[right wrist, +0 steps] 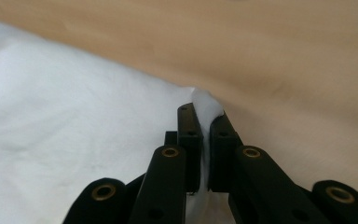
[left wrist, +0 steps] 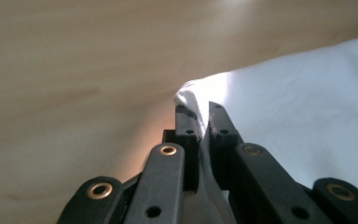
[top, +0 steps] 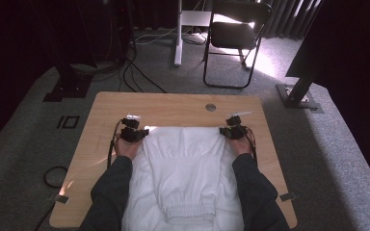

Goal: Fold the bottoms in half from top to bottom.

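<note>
Wood table (top: 173, 103), L hand-held gripper (left wrist: 200, 112) clamped on white garment (top: 183, 159) corner, R hand-held gripper (right wrist: 204, 122) clamped on opposite corner

Garment (top: 183, 163) lies flat on table (top: 173, 103), between the two grippers. Left gripper (top: 134, 134) sits at its far-left corner, right gripper (top: 233, 131) at its far-right corner. Chair (top: 236, 33) stands on floor beyond the grippers, behind table.
</note>
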Tool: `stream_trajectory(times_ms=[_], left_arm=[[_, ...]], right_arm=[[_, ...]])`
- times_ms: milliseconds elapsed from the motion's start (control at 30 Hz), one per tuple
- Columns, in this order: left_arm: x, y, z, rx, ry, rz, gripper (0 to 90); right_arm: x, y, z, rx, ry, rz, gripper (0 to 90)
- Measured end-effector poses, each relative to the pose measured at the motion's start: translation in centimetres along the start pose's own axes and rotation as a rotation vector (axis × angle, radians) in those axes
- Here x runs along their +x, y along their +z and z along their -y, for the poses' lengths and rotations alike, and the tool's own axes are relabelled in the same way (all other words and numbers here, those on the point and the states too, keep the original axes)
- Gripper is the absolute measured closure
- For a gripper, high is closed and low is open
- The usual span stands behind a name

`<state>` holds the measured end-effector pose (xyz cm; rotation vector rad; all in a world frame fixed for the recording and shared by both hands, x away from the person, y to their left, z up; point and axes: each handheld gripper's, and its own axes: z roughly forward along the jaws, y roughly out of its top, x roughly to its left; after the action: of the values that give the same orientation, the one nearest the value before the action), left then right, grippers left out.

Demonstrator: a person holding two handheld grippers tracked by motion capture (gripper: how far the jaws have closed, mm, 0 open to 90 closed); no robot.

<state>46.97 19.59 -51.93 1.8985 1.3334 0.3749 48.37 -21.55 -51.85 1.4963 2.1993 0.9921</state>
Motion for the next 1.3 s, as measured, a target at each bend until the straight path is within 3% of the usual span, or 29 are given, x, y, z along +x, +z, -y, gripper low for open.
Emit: stream_trajectory(times_ms=[133,300,367,467,633,733,833,1000,1100,1200,1300], left_arm=[[-0.2,-2.4,-3.1,-0.101,-0.006,0.018,86.5],[-0.9,-5.7,-7.1,-0.257,0.009,0.049,86.3],[-1.1,-6.6,-7.7,-0.290,0.011,0.065,86.3],[-1.3,-7.7,-7.4,-0.300,0.027,0.081,86.2],[-2.3,-9.6,-5.2,-0.309,0.070,0.113,86.1],[-3.2,-11.4,-3.4,-0.324,0.101,0.148,85.9],[-4.5,-13.6,-1.3,-0.334,0.145,0.165,85.7],[-6.0,-16.2,2.7,-0.341,0.172,0.185,85.2],[-6.7,-16.9,5.9,-0.324,0.162,0.208,84.9],[-7.2,-16.8,9.1,-0.268,0.170,0.203,84.0],[-6.9,-16.5,11.8,-0.230,0.118,0.216,82.5]], right_arm=[[-0.1,-2.7,-2.6,-0.099,-0.025,0.014,86.6],[0.0,-7.0,-6.1,-0.296,-0.007,0.031,86.5],[0.3,-8.6,-6.9,-0.357,-0.035,0.029,86.5],[0.7,-9.8,-6.9,-0.376,-0.073,0.023,86.5],[1.4,-10.7,-4.0,-0.381,-0.114,-0.006,86.4],[1.7,-12.1,-1.6,-0.404,-0.126,-0.034,86.4],[2.2,-13.6,0.5,-0.423,-0.136,-0.055,86.4],[3.4,-15.6,5.0,-0.434,-0.147,-0.094,86.2],[3.9,-16.1,8.1,-0.419,-0.148,-0.109,86.1],[4.0,-15.7,11.1,-0.374,-0.136,-0.121,85.9],[4.0,-15.0,13.5,-0.323,-0.111,-0.140,85.6]])
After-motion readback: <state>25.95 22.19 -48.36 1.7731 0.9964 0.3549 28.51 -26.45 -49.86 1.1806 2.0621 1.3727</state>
